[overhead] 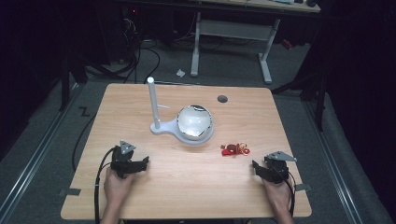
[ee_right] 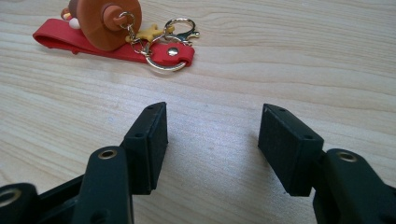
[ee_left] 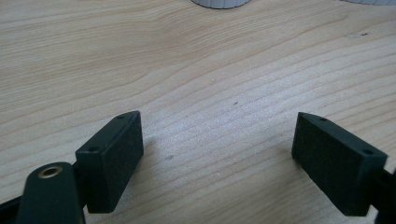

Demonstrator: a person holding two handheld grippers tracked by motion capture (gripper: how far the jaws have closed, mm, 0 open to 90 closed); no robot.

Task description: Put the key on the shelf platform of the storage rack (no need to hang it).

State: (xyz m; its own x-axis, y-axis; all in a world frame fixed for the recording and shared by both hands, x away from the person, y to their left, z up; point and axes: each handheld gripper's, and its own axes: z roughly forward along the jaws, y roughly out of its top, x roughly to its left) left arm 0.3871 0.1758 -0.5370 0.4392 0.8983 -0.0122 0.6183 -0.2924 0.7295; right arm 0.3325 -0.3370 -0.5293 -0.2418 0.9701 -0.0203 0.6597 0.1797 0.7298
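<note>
A red keychain (overhead: 235,150) with a brown charm and metal rings lies on the wooden table (overhead: 187,186), right of centre. In the right gripper view the keychain (ee_right: 116,35) sits ahead and to the left of the jaws. My right gripper (overhead: 258,169) rests near the table's right front, open and holding nothing; my right gripper (ee_right: 212,140) has only bare wood between its jaws. My left gripper (overhead: 142,164) rests at the left front, and my left gripper (ee_left: 217,149) is open wide over bare table. A white stand with an upright post (overhead: 152,102) carries a shiny bowl (overhead: 194,121) at mid-table.
A small dark round hole (overhead: 222,99) marks the tabletop behind the bowl. Cables trail from both grippers toward the front edge. Beyond the table are a desk frame (overhead: 231,32) and floor cables. Bare wood lies between the two grippers.
</note>
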